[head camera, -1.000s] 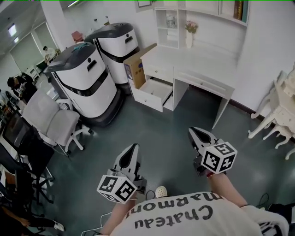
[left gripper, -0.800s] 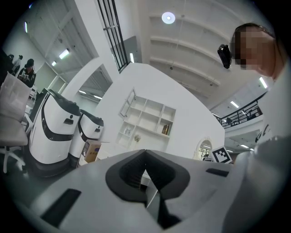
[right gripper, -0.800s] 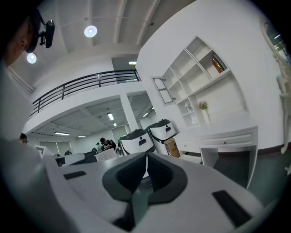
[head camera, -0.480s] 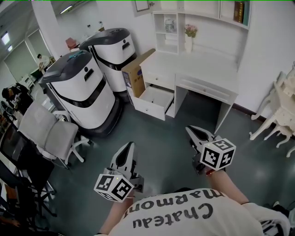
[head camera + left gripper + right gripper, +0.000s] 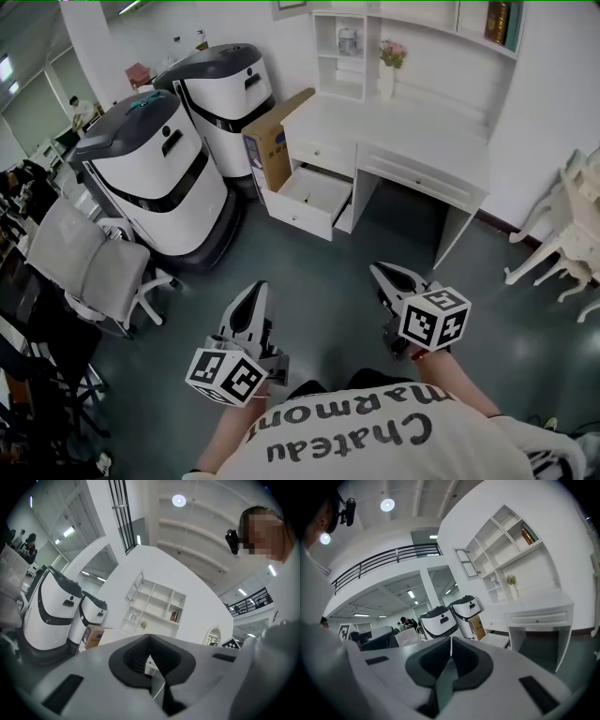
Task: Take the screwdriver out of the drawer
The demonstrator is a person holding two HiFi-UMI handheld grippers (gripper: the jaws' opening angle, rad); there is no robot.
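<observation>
The white desk stands ahead with its lower left drawer pulled open. The part of the drawer's inside that shows is white, and no screwdriver is visible in any view. My left gripper hangs over the grey floor, well short of the drawer, shut with nothing in it. My right gripper is level with it to the right, pointing toward the desk, shut and empty too. In the right gripper view the closed jaws aim at the desk and the open drawer. In the left gripper view the left gripper is shut as well.
Two big white-and-grey machines stand left of the desk, with a cardboard box wedged against it. A grey office chair is at the left and a white chair at the right. Shelves rise over the desk.
The person has stepped across the floor toward the desk, carrying both grippers along. Both stay shut and empty. The office chair has slid toward the left edge of the view.
</observation>
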